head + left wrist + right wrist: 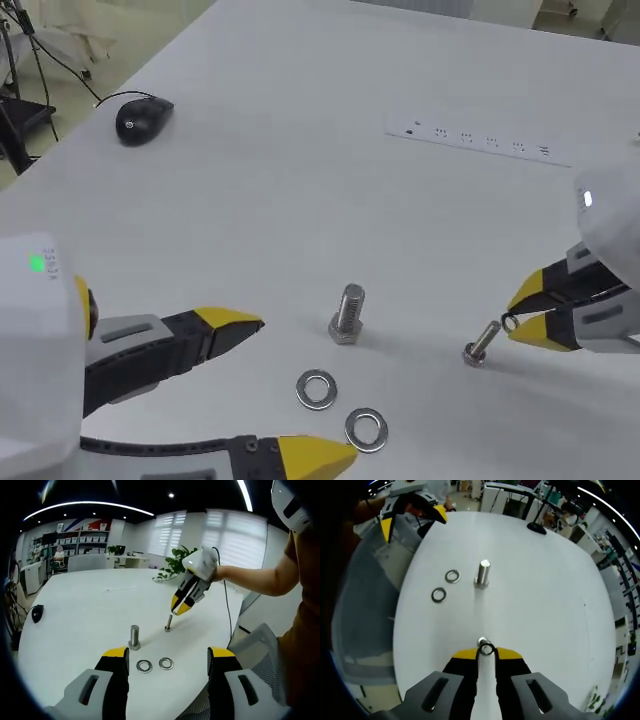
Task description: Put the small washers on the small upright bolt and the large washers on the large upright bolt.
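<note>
Awaiting placement are two large steel washers [302, 390]; one small steel washer [486, 650] is grasped by the right hand-held gripper [514, 319]; the left hand-held gripper [168, 655] is released.

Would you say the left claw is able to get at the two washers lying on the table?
Probably yes: the left claw is open, the washers lie flat just beyond its tips, and nothing stands between.

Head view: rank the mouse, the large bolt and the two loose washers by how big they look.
1. mouse, though farthest from the camera
2. large bolt
3. far washer and near washer: they look alike, so unranked
</note>
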{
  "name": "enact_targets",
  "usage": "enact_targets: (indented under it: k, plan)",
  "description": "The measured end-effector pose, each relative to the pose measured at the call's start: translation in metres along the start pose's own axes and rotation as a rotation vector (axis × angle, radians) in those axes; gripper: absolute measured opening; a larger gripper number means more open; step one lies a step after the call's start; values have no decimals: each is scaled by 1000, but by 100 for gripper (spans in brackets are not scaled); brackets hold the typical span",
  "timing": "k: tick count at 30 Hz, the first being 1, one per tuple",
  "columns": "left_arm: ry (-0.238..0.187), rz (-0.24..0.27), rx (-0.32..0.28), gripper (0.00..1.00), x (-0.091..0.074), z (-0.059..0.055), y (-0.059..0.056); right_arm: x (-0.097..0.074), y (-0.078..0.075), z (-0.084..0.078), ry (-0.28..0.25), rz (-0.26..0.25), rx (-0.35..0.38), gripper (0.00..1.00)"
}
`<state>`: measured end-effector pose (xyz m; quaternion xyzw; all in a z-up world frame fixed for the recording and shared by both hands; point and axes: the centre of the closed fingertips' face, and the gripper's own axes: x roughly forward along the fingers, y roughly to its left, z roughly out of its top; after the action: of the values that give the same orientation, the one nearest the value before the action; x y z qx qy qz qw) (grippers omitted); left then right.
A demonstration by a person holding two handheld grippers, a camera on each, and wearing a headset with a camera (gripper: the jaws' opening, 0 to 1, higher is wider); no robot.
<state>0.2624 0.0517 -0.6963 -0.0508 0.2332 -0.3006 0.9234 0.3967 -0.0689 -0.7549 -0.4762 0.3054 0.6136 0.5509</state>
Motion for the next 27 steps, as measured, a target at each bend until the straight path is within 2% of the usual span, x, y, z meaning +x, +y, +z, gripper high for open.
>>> enact_targets:
  k: [7,19,27]
  plan:
    - [1,4,-1,63,-1,0,2,4,-1,3,4,11,-17,12]
    - [-2,7,-10,63,-2,-3,3,11,-3,0,25,17,-38,12]
    - [-1,9,-12,63,-2,-3,3,23,2,-1,44,29,-69,12]
